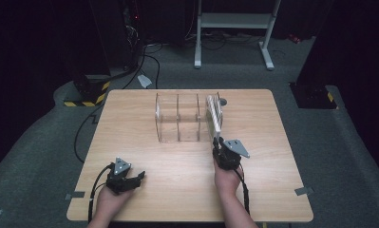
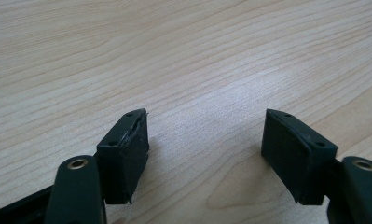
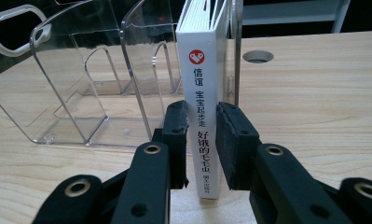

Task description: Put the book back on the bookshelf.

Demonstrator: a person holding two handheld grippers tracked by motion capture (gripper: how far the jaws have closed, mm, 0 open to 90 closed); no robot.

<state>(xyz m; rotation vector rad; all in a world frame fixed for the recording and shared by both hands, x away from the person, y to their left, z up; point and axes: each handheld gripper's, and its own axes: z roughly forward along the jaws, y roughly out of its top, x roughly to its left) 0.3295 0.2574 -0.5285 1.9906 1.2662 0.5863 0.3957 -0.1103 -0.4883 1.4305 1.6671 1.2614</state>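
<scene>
Right claw [image 3: 202, 140] clamped on white book's [image 3: 204, 70] spine, upright in clear rack's [image 1: 177, 118] rightmost slot. Left claw [image 2: 204, 154] wide open, empty, parked on worktop [image 1: 177, 180]. Mid-pull or mid-insert, probably; needs straight travel.

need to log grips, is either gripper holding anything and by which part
The right gripper is shut on the white book, clamping the lower part of its spine. The left gripper is open, holding nothing.
</scene>
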